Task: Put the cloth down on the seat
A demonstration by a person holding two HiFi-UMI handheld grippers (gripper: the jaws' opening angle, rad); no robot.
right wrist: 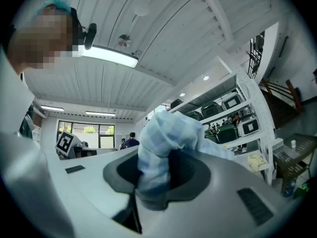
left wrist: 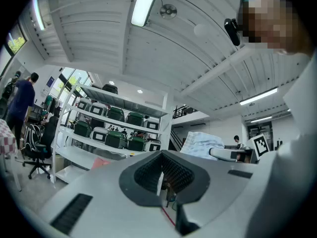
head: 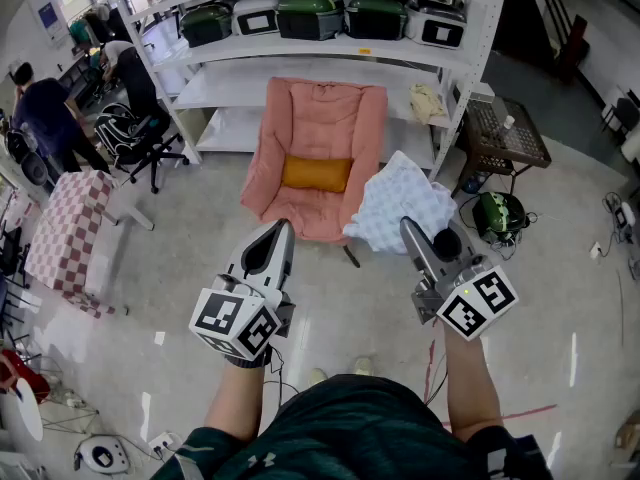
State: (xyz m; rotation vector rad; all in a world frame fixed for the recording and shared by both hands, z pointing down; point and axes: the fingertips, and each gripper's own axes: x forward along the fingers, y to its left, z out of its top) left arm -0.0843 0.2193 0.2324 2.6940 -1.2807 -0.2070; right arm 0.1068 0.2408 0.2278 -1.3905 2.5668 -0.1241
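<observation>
A pale blue checked cloth (head: 402, 206) hangs bunched from my right gripper (head: 408, 226), whose jaws are shut on it; in the right gripper view the cloth (right wrist: 166, 145) fills the gap between the jaws. It is held in the air just right of the pink padded seat (head: 318, 158), over its right arm. An orange cushion (head: 316, 174) lies on the seat. My left gripper (head: 283, 230) points at the seat's front edge, shut with nothing in it; in the left gripper view its jaws meet and the cloth (left wrist: 203, 144) shows to the right.
White shelving (head: 330, 48) with green and white cases stands behind the seat. A small brown table (head: 510, 138) is to the right, a checked-covered table (head: 68, 228) and an office chair (head: 135, 133) to the left. People stand at far left.
</observation>
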